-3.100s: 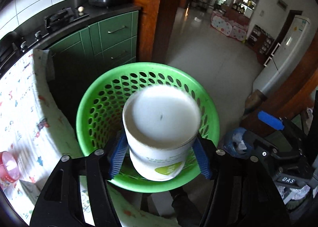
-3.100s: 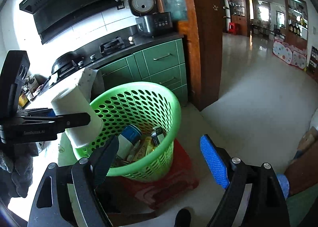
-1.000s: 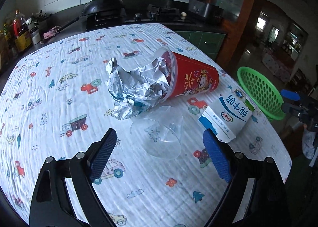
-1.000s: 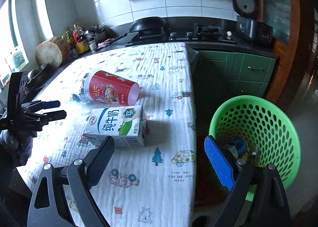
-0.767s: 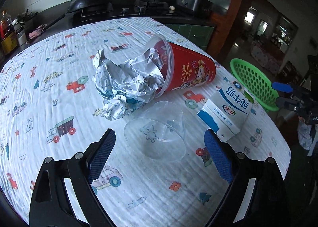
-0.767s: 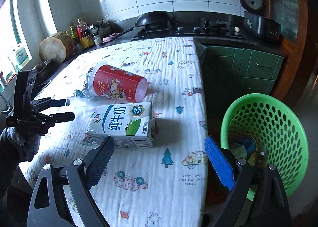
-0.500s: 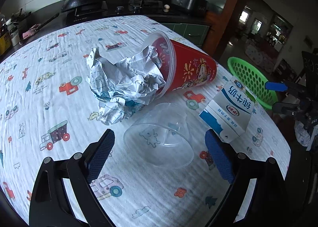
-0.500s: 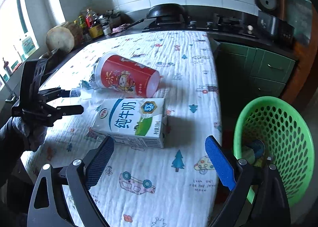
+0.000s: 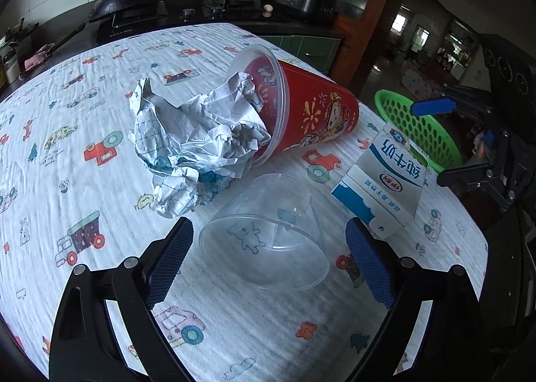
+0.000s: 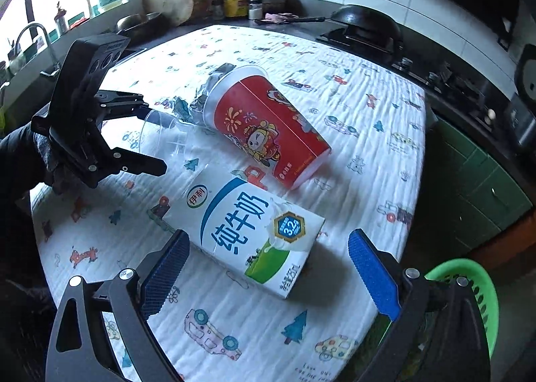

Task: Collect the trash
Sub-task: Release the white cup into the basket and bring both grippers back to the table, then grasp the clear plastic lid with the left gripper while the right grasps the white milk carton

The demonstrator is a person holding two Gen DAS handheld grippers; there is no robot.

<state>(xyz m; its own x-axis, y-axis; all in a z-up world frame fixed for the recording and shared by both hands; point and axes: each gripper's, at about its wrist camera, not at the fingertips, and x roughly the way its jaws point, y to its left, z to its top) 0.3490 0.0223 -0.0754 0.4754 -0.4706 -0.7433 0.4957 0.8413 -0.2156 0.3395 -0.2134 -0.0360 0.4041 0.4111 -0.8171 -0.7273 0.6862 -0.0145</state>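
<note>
The left tongs point(image 9: 268, 249) are wide apart with the see-through cup point(image 9: 264, 241) lying between them, not squeezed. The right tongs point(image 10: 268, 264) are opening around the milk box point(image 10: 248, 231), not touching it. The red cup point(image 9: 311, 114) with crumpled paper point(image 9: 197, 151) lies farther back on the worktop point(image 9: 67, 147). The green basket point(image 10: 469, 285) sits at the right.

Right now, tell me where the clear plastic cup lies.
The clear plastic cup lies on its side between the left gripper's open fingers, beside the crumpled paper and milk carton.
</note>
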